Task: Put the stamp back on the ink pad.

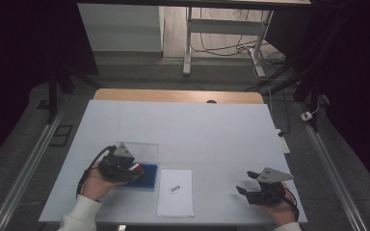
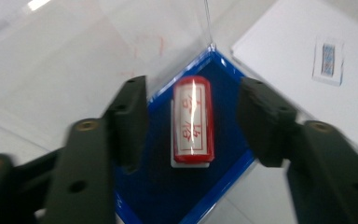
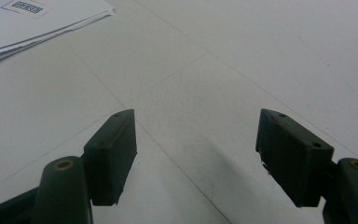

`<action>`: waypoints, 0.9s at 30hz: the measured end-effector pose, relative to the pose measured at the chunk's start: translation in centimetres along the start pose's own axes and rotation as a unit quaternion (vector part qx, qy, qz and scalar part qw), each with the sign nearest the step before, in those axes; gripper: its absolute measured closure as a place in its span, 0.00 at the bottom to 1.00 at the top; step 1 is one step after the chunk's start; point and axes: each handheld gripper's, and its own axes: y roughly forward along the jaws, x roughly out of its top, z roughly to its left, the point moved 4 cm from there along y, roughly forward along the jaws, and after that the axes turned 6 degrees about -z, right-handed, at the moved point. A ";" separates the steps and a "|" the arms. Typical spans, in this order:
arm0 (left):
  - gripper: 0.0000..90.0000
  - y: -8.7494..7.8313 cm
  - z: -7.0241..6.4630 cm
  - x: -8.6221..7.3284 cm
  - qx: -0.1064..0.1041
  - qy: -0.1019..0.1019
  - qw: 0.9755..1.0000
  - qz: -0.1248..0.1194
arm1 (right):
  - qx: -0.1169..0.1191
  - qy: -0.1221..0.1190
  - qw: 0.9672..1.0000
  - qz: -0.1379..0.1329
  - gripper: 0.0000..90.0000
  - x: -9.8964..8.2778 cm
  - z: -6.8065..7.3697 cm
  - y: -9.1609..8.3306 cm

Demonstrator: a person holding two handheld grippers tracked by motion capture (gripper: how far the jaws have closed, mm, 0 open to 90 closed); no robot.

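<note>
We list: one red cylindrical stamp [image 2: 192, 120], glossy, lying in a blue tray [image 2: 223, 154] with a clear hinged lid [image 2: 121, 42], near the table's [image 1: 212, 130] front left corner. The left gripper [image 2: 192, 116] hangs released, jaws either side of the stamp, not touching. We see the paper stack [image 1: 175, 192] just right of the tray; its small printed label [image 2: 328, 60] reads clearer from the left gripper view. The right gripper [image 3: 196, 156], released, hovers over bare white tabletop at the front right corner.

Count on the surface [image 1: 207, 125]: one red stamp [image 2: 192, 120], one blue tray [image 2: 223, 175] with one clear lid [image 1: 142, 150], one stack of white paper [image 1: 176, 193] bearing one small label [image 1: 175, 189]. Two hand-held grippers: left hand-held gripper [image 2: 192, 121], right hand-held gripper [image 3: 196, 156].
</note>
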 end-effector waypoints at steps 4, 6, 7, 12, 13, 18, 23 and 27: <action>0.35 -0.7 -0.1 -0.1 0.011 0.003 1.000 -0.025 | -0.001 0.004 1.000 0.000 0.32 0.0 0.0 -0.1; 0.32 -1.0 -0.3 -0.3 0.016 0.003 0.999 -0.035 | -0.001 0.005 1.000 -0.005 0.32 0.0 0.0 0.0; 0.31 -1.1 -0.3 -0.4 0.019 0.002 0.999 -0.041 | -0.001 0.006 1.000 -0.005 0.32 0.0 0.0 -0.1; 0.28 -2.1 -0.4 -1.5 0.024 -0.005 0.997 -0.079 | -0.005 0.008 1.000 -0.007 0.32 0.0 -0.1 -0.2; 0.28 -2.3 -0.4 -1.9 0.024 -0.012 0.996 -0.087 | -0.001 0.009 1.000 -0.008 0.32 0.0 -0.1 -0.2; 0.28 -3.1 -0.2 -3.7 0.023 -0.028 0.994 -0.105 | -0.002 0.012 1.000 -0.010 0.32 0.0 -0.2 -0.3; 0.28 -4.0 -0.4 -5.2 0.022 -0.028 0.994 -0.105 | -0.005 0.014 1.000 -0.011 0.32 -0.1 -0.3 -0.4; 0.28 -4.5 -0.5 -6.4 0.021 -0.035 0.994 -0.102 | -0.007 0.017 1.000 -0.012 0.32 -0.3 -0.5 -0.6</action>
